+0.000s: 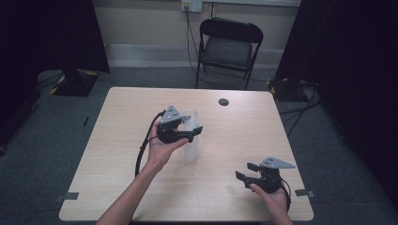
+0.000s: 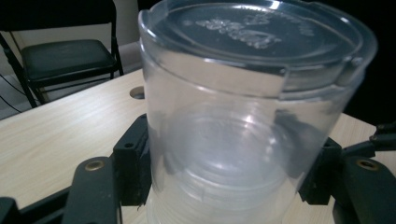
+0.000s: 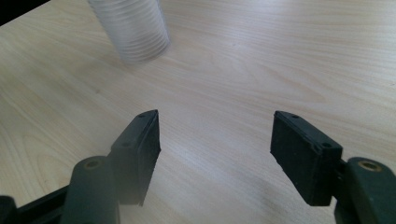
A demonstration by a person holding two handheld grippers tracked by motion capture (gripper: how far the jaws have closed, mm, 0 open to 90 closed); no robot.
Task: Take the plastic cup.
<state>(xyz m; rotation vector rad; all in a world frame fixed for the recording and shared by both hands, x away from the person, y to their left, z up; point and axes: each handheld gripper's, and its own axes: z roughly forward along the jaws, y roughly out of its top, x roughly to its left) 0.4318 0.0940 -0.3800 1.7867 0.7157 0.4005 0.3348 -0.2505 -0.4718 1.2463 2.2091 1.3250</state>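
Gripping the jar (image 2: 243, 121) from both sides, the left gripper (image 2: 229, 163) has its jaws closed on the ribbed clear wall, below the lid (image 2: 261, 32). The jar stands mid-table (image 1: 117, 154) and looks empty. The right gripper (image 3: 215, 154) hangs near, jaws spread, holding nothing. Likely step: steadying the jar; next, the lid probably needs grasping from above.

One clear lidded cup (image 1: 191, 140), one chair (image 1: 228, 49)
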